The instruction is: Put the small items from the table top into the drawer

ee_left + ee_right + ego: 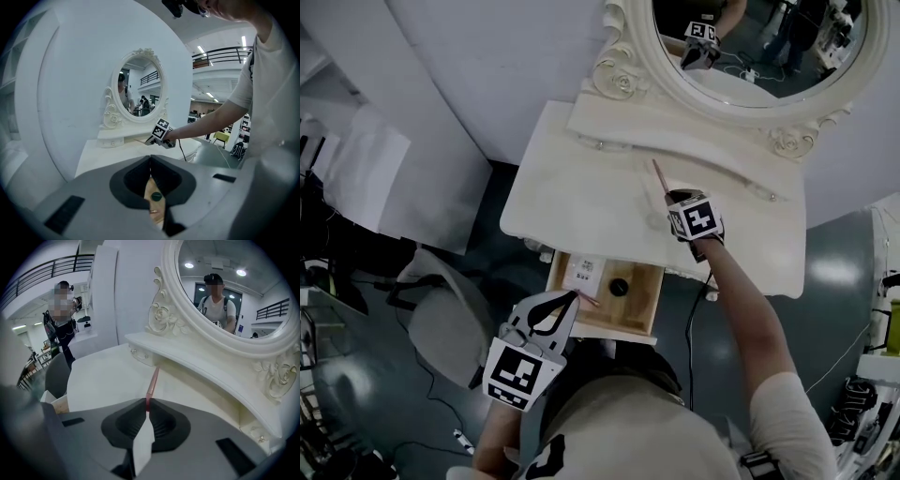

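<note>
Right claw [147, 402] clamped on pink stick [153, 379] above tabletop [581, 202]; left claw [150, 158] closed, empty, over drawer [645, 292]

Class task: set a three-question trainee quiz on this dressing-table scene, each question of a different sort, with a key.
1. True or false: the right gripper is shut on a thin pink stick.
2. Multiple choice: the drawer is A) pulled open, B) pushed shut, C) lifted right out.
3. Fill in the blank: the dark round item lies inside the ____.

Key: 1 true; 2 A; 3 drawer.
</note>
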The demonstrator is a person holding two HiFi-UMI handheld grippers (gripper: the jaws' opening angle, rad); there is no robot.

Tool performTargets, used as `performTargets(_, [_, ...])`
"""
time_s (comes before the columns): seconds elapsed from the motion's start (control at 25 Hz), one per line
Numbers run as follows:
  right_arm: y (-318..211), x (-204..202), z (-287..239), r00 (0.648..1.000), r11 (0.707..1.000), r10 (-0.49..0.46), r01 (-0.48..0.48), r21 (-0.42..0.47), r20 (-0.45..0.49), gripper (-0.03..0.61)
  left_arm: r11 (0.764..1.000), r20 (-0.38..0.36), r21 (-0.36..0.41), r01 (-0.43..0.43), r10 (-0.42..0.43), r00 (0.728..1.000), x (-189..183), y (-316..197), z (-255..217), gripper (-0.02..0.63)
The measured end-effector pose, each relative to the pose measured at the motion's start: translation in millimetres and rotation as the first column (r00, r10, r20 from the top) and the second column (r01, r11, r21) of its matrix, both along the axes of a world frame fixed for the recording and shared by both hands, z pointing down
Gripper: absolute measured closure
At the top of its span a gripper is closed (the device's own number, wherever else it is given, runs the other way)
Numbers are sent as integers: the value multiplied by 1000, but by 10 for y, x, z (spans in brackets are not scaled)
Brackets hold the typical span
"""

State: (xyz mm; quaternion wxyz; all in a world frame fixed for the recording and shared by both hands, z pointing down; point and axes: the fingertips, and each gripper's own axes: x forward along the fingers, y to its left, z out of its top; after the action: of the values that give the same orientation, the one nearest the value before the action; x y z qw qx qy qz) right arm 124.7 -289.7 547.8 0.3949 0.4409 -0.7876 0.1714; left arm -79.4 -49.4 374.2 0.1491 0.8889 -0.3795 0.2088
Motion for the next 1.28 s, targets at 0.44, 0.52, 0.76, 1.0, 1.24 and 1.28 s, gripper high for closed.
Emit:
performTargets(0.44, [247,115,-191,1000,999,25,-25,24,-12,535,999,-10,35,-39,40,999,-22,167,-102,555])
performTargets(0.52, [300,105,-233,1000,999,22,-21,31,-12,535,998,-13,38,-43,44,999,-44,204,-106,555])
performTargets(0.76, [501,43,-336,1000,999,11,-10,47,-10,535,997,-22,56,-60,61,998,-132,297,-135,555])
performTargets(1.0, [801,8,-366,998,998,-8,13,62,-68,535,995,-55,70,-75,79,995,-234,363,-109,555])
performTargets(1.24, [1075,31,-413,997,998,20,-16,61,-81,535,988,-81,80,-135,141,987,-231,437,-103,555])
performTargets(1.28, [1123,31,-400,996,998,25,-21,55,-83,535,988,-86,73,-139,145,986,-238,452,-87,555])
